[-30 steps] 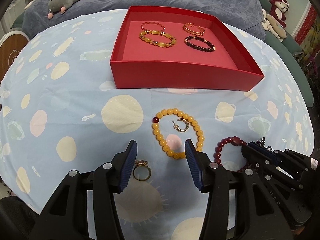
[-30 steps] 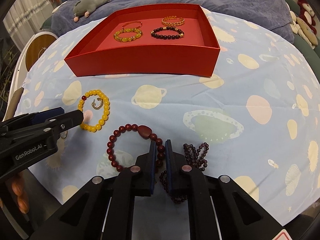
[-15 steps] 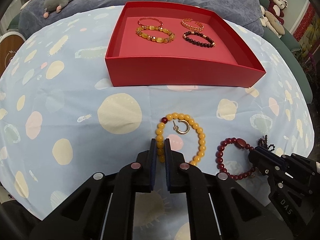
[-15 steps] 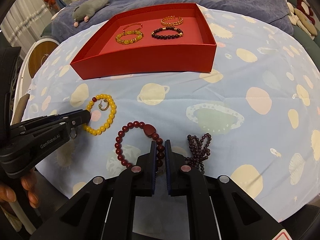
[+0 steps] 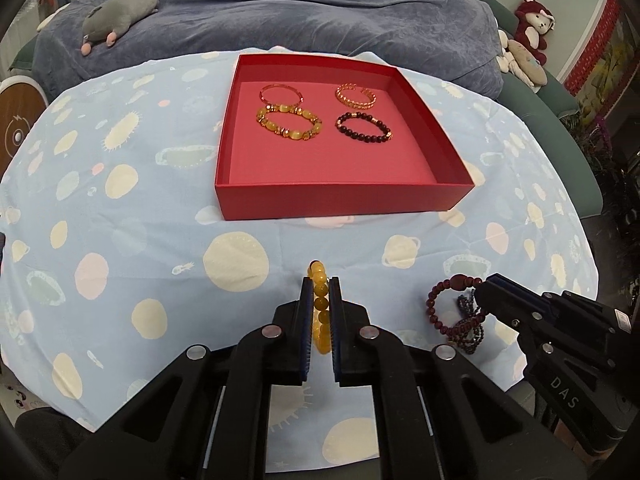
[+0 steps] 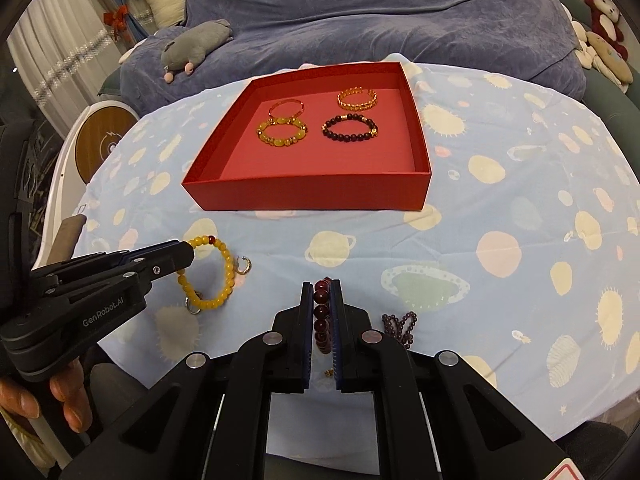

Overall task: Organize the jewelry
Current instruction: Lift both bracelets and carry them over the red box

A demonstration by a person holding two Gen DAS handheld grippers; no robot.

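Note:
My left gripper [image 5: 320, 284] is shut on the yellow bead bracelet [image 5: 321, 307] and holds it off the cloth; the bracelet also shows hanging in the right wrist view [image 6: 222, 270]. My right gripper [image 6: 321, 286] is shut on the dark red bead bracelet [image 6: 323, 316], also seen in the left wrist view [image 5: 452, 300]. The red tray [image 5: 340, 202] stands beyond with several bracelets at its far end. A small gold hoop earring [image 6: 243, 266] and a ring [image 6: 192, 307] lie on the cloth by the yellow bracelet.
A dark purple bead strand [image 6: 400, 326] lies on the cloth right of my right gripper. The table has a blue patterned cloth [image 5: 140, 240]. A blue-covered sofa with a grey plush toy [image 5: 116, 18] stands behind the table.
Both grippers have lifted and pulled back with their bracelets. The yellow bracelet has come up off the cloth, leaving the hoop earring and ring lying there. The red bracelet has risen too.

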